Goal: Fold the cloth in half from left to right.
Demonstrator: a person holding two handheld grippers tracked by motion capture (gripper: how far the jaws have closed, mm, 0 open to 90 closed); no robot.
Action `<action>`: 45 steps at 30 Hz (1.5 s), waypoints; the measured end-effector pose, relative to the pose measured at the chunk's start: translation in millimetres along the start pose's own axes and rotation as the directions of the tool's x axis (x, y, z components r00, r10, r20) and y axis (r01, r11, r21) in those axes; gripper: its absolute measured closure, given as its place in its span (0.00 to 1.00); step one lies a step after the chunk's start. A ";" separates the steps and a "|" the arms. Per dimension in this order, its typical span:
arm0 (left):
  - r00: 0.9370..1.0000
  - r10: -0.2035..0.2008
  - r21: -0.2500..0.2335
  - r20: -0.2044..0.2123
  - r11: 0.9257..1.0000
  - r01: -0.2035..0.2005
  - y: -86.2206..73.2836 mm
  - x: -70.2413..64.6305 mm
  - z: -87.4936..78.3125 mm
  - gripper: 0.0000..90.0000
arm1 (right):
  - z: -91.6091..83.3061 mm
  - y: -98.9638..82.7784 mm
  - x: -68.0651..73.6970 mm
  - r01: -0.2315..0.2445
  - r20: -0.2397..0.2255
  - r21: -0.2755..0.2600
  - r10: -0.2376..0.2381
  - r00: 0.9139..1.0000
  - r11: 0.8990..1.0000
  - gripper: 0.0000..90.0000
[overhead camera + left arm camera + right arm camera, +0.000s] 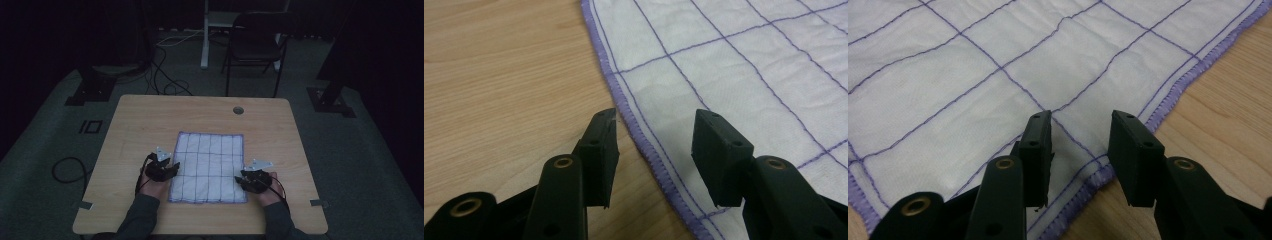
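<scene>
**Both grippers spread over the edges of a checked cloth**

Cloth (pixel 209 167): white, purple grid lines, purple stitched hem. Lies flat and unfolded on the wooden table (pixel 150 120), toward the person's side of it, long sides running away from the person. All places below are taken from this cloth.

Left gripper (pixel 170 167): at the cloth's left edge, about two thirds of the way toward the near end. In the left gripper view its jaws stand spread (pixel 654 150), one over bare wood just outside the hem, the other over the white fabric, the hem passing between them. Nothing pinched; the pads do not press on the fabric.

Right gripper (pixel 240 180): at the cloth's near right corner. In the right gripper view its jaws are likewise spread (pixel 1080 155), both above the fabric close to the corner hem, with no fold between them.

Beyond the cloth's far edge: a round cable hole (pixel 238 110) in the tabletop; further off, a dark folding chair (pixel 255 45) on the floor.
</scene>
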State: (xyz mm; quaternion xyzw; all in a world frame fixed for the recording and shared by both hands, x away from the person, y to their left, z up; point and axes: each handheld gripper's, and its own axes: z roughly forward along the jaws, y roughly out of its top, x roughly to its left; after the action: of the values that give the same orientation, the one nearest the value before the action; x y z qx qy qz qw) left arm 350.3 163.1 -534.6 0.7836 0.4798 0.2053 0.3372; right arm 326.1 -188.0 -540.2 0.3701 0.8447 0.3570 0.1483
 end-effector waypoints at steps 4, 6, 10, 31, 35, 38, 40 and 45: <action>1.000 0.008 0.014 0.000 1.000 -0.008 0.0 -2.8 4.3 0.59 | 0.1 -0.1 0.3 0.000 0.001 -0.001 0.000 1.000 1.000 0.68; 1.000 0.007 0.015 -0.003 1.000 -0.007 -0.4 -4.0 5.9 0.59 | 0.1 -0.1 0.4 0.001 0.001 -0.002 -0.001 1.000 1.000 0.68; 1.000 -0.006 0.017 -0.004 1.000 0.006 0.0 -4.6 6.8 0.59 | 0.2 0.0 0.7 0.002 0.002 -0.001 -0.002 1.000 1.000 0.68; 0.998 -0.036 -0.010 0.044 0.999 0.036 2.2 -6.1 12.5 0.56 | 0.3 -0.1 1.3 0.001 0.004 -0.002 -0.001 1.000 1.000 0.67; 0.998 -0.034 -0.005 0.047 0.999 0.034 2.4 -7.8 11.8 0.68 | 0.4 -0.1 1.3 0.001 0.004 -0.002 -0.001 1.000 1.000 0.67; 0.997 -0.052 0.004 0.057 0.999 0.052 2.6 -5.4 10.7 0.81 | 0.3 -0.1 1.0 -0.004 0.002 -0.004 0.004 1.000 1.000 0.67; 0.996 -0.066 0.005 0.067 0.998 0.066 1.9 -1.6 10.1 0.88 | 0.1 -0.2 1.6 -0.001 0.007 -0.007 0.001 1.000 1.000 0.67; 0.995 -0.065 0.025 0.073 0.998 0.063 2.2 4.7 8.0 0.95 | -6.2 0.0 -1.9 -0.023 0.035 -0.060 0.025 0.999 0.998 0.66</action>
State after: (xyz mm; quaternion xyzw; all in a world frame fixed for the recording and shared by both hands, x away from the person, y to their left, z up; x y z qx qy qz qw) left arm 358.9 164.0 -538.6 0.7786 0.4941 0.1599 0.3523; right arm 324.3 -192.4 -535.9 0.3821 0.8264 0.3771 0.1698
